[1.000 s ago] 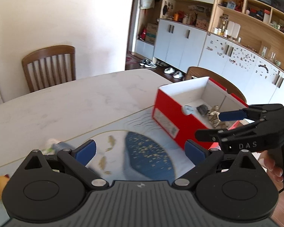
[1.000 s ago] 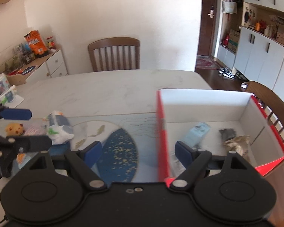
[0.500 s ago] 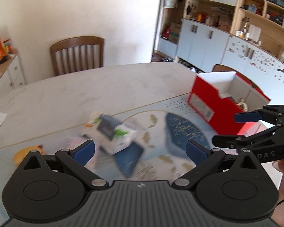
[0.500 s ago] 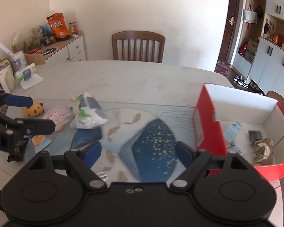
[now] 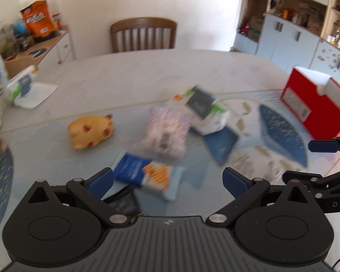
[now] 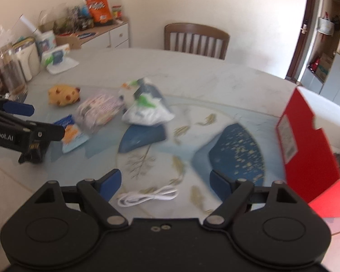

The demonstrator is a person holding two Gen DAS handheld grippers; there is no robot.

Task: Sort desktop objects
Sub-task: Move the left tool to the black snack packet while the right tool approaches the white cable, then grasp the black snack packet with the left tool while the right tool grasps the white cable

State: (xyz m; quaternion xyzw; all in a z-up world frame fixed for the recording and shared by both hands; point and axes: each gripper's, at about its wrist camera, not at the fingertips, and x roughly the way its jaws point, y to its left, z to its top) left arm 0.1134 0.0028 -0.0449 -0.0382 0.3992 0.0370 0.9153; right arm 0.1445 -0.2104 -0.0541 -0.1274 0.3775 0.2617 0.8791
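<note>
On the patterned mat lie a yellow plush toy [image 5: 90,131] [image 6: 63,95], a pinkish packet [image 5: 167,133] [image 6: 97,111], a white-and-green bag [image 5: 204,111] [image 6: 145,106] and a blue-and-orange packet [image 5: 145,174] [image 6: 71,131]. My left gripper [image 5: 167,181] [image 6: 40,119] is open and hangs just above the blue-and-orange packet. My right gripper [image 6: 165,185] [image 5: 310,161] is open too, over a coiled white cable [image 6: 147,196]. The red box [image 5: 312,108] [image 6: 306,140] stands at the right. Both views are blurred.
A wooden chair [image 5: 144,34] stands at the table's far side. A sideboard [image 6: 97,34] with an orange bag and clutter is at the back left. A tissue pack [image 6: 56,56] and a jar [image 6: 10,70] sit on the table's left edge.
Both views have swung left, away from the red box and onto the pile of packets, and both grippers have come lower. Both jaws have stayed wide apart with nothing in them.
</note>
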